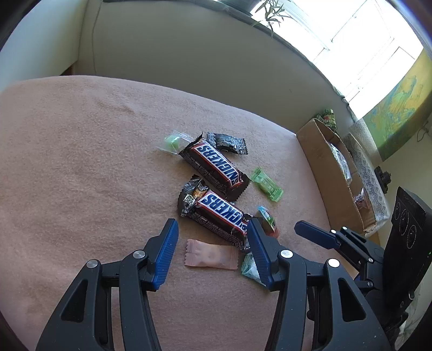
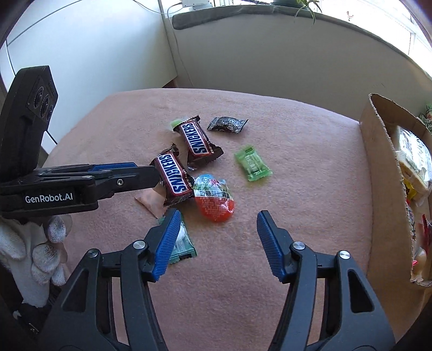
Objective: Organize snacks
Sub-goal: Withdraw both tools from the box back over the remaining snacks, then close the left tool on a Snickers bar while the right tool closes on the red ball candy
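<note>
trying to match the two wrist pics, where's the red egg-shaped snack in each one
Left wrist view: the red egg-shaped snack is right of centre, mostly hidden behind the left hand-held gripper's right finger, beside the nearer Snickers bar.
Right wrist view: it lies in full view just below centre, ahead of the open right hand-held gripper.
Shared landmark: the nearer Snickers bar, touching the egg's left side.

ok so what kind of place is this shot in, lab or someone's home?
Most likely a home room, not a lab. The snacks lie on a pink fleece blanket over a soft surface, perhaps a bed; a windowsill with a potted plant runs behind it, and a worn cardboard box of snacks stands alongside.
</note>
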`<state>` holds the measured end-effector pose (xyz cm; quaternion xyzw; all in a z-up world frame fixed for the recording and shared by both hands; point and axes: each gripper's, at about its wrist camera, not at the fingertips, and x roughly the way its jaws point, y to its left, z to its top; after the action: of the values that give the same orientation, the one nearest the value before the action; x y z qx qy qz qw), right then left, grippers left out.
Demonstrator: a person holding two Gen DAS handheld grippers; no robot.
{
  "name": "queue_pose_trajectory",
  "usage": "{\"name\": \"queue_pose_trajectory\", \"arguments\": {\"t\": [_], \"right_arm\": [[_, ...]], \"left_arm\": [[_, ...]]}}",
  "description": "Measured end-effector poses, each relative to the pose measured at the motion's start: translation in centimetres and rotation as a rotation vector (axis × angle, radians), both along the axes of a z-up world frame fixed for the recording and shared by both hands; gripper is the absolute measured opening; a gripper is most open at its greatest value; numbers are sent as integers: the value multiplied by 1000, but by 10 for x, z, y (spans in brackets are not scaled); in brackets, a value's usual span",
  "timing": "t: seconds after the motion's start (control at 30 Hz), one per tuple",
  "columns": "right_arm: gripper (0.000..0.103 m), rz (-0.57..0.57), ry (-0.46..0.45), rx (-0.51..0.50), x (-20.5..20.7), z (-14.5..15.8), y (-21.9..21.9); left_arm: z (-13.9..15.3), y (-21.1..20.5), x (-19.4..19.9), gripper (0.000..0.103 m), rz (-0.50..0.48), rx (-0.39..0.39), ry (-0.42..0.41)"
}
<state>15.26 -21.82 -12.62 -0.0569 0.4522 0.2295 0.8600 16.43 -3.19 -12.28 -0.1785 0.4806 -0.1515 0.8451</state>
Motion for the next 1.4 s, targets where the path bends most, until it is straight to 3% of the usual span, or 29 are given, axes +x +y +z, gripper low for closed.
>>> {"name": "queue_pose_trajectory", "arguments": {"t": [0.23,0.47,0.63,0.73,0.87,1.1,1.4], "right_arm": [[50,-12,22,-7,13,-12,5],[49,-6,4,-33,22,-12,13],[40,-7,-8,-54,26,-13,14],[36,-7,-10,-61,29,-14,16],[34,-11,-13,-62,28,-13,13],[28,-27,-12,-35,25,-10,5],[26,-46,-21,6,16,-1,-9]], "left_arm": [[-4,-12,13,52,0,8,19],[-2,-36,20,52,-14,121,-18],[-4,-44,24,51,-26,177,-41],[-5,-46,27,40,-29,205,-59],[-7,-47,27,33,-44,239,-85],[-5,-40,24,27,-30,207,-85],[2,-33,13,26,-16,173,-96]]}}
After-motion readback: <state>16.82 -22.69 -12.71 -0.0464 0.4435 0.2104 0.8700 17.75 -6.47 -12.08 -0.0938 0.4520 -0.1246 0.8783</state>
